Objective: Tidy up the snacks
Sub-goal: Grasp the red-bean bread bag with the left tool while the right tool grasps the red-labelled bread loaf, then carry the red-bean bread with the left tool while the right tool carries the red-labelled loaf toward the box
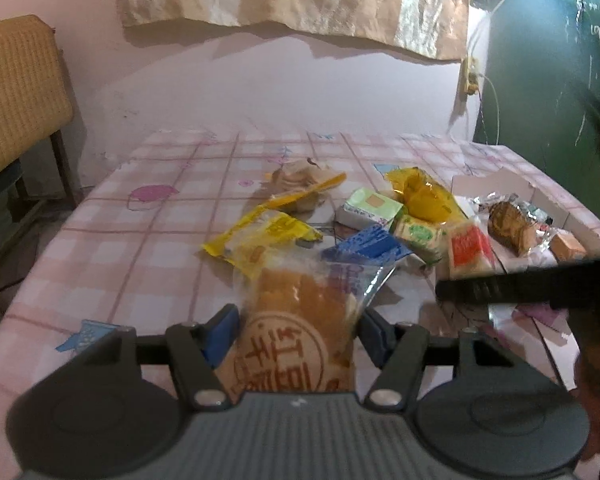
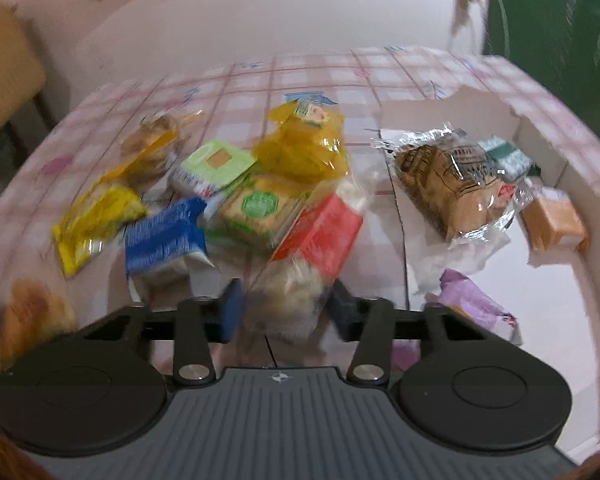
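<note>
I'm mid pick-up, both hands loaded. My left claw point(image 1: 298, 330) is clamped on the bun packet point(image 1: 300, 320), its long axis running away from me, clear sealed end pointing toward the snack pile point(image 1: 372, 220) on the worktop point(image 1: 140, 240). My right claw point(image 2: 286, 312) is pinched on the red-labelled packet point(image 2: 316, 240) (blurred), long axis angling up-right. Next, I judge, both go into the white box point(image 2: 480, 276) on my right, clear of the snacks already there.
</note>
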